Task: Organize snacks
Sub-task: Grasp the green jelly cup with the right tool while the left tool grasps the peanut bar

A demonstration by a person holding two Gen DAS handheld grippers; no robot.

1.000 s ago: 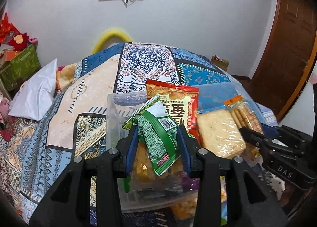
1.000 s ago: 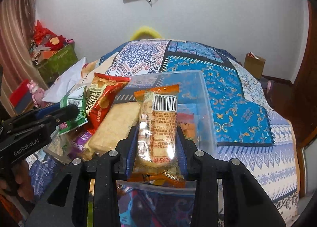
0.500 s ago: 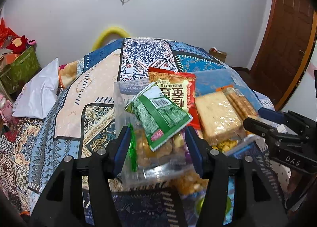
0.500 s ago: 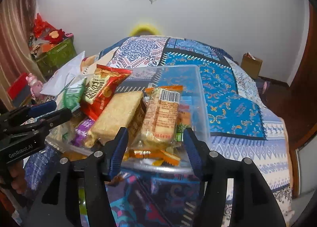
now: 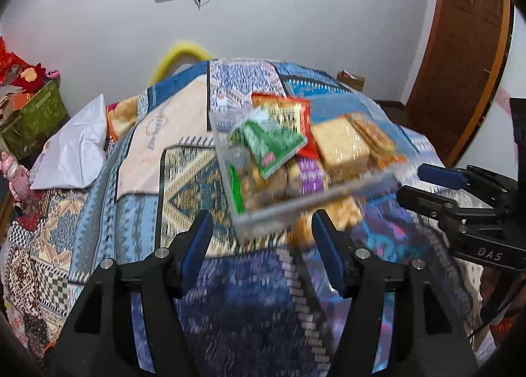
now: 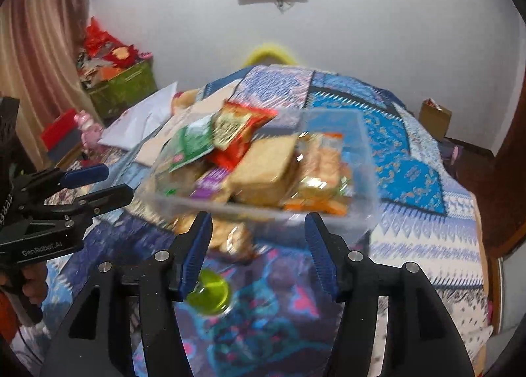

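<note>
A clear plastic box (image 5: 263, 215) sits on the patterned bed cover, filled with snack packs: a green packet (image 5: 273, 143), a red packet (image 5: 289, 113), a pale cracker pack (image 5: 342, 143) and a biscuit pack (image 5: 374, 133). My left gripper (image 5: 263, 245) is open and empty, just short of the box's near wall. The box also shows in the right wrist view (image 6: 263, 209), with the green packet (image 6: 194, 143), the red packet (image 6: 236, 127) and the biscuit pack (image 6: 322, 166) in it. My right gripper (image 6: 258, 248) is open and empty, just before the box.
A snack bag (image 6: 227, 235) lies in front of the box, beside a lime-green round object (image 6: 208, 291). A white pillow (image 5: 75, 150) lies at the left. A green storage box (image 5: 29, 113) stands against the wall. A wooden door (image 5: 460, 48) is at the right.
Both grippers opened, let go of the green packet and the biscuit pack, and pulled back from the box. Both packs now lie in the box.
</note>
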